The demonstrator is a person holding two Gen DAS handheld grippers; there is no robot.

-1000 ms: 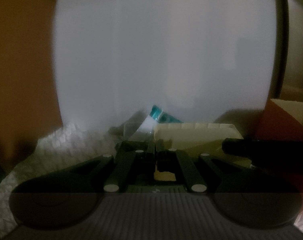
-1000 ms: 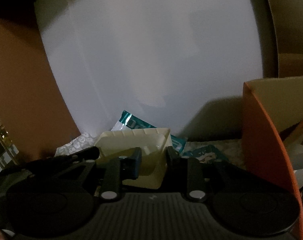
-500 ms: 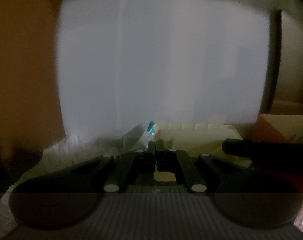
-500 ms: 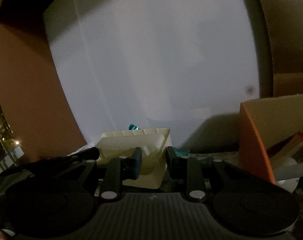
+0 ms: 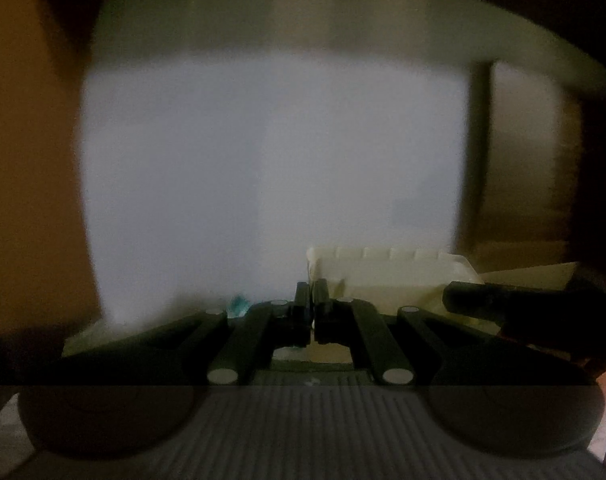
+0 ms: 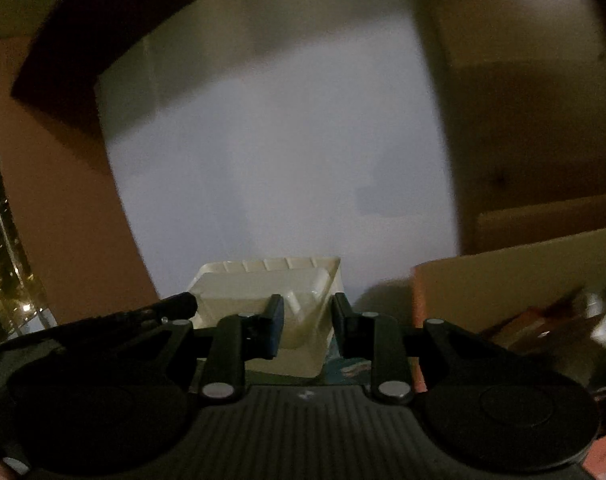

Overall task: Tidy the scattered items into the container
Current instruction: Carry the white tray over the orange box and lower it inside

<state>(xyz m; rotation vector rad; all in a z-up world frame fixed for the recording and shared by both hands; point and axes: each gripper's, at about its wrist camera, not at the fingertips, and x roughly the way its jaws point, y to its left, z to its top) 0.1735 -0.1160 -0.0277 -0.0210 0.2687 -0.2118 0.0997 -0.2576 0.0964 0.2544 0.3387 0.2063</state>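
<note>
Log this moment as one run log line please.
left gripper: shut on tray edge | right gripper: shut on tray corner | tray: lifted | box: right

Both views are dim and grainy, with a warm brown cast. The brightest area is the large pale grey-white wall panel (image 5: 271, 184), evenly lit yet soft and smeared — its edges blur in both pictures. The cream moulded plastic tray (image 6: 271, 300) catches some light and stays readable. The black left hand-held gripper (image 5: 312, 300) and black right hand-held gripper (image 6: 307, 320) are nearly silhouettes. A darker horizontal band crosses the bottom of the left view. Fisheye distortion bows straight edges — corners fall to black. The orange cardboard box (image 6: 503, 280) sits in murky, blurred shadow.
</note>
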